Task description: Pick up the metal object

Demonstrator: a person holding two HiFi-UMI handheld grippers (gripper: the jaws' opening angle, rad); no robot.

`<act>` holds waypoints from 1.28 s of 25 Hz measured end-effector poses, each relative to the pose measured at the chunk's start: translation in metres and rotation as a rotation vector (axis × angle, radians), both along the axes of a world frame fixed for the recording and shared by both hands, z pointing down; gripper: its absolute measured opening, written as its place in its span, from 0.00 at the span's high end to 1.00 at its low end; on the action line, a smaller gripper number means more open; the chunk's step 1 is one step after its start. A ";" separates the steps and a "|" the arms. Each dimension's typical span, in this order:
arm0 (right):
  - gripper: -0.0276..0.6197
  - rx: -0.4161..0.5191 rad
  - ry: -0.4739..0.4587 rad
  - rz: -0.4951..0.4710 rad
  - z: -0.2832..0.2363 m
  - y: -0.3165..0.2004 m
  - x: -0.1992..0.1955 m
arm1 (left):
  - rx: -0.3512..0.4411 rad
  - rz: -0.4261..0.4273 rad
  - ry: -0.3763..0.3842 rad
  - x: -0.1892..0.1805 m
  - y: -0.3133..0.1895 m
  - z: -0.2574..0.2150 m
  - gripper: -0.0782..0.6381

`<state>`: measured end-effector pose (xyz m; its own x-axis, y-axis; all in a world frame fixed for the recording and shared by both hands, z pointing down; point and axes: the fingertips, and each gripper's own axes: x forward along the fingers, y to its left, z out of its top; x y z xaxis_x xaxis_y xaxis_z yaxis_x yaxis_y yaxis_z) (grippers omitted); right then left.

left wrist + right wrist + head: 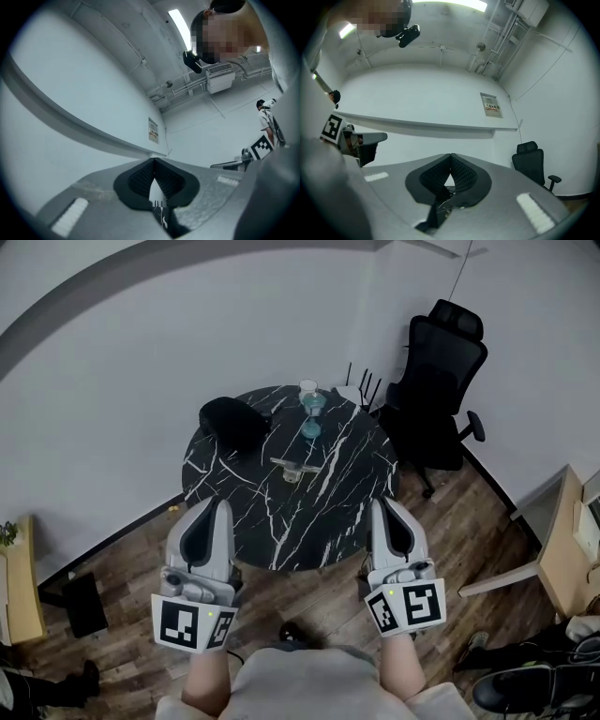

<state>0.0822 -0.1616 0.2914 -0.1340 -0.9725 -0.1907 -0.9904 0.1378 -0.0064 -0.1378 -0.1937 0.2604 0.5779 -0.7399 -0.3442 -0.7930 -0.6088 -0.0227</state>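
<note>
Metal object [292, 468], small and silvery, lies near the middle of the round black table [291, 521], whose top is veined white like marble. It is well apart from both your grippers. Your left gripper [218, 504] has its ribbed black pads pressed together on nothing. Your right gripper [382, 505] matches it, with tips meeting and empty. A black mesh office chair [439, 390] stands beside the table.
</note>
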 end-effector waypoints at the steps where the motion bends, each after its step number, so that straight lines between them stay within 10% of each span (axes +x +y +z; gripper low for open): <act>1: 0.96 -0.001 -0.002 0.005 0.000 -0.002 -0.002 | -0.001 0.006 0.000 -0.001 -0.004 0.001 0.88; 32: 0.96 -0.056 0.026 0.025 0.009 -0.113 0.052 | -0.080 0.031 0.025 0.057 -0.127 0.022 0.88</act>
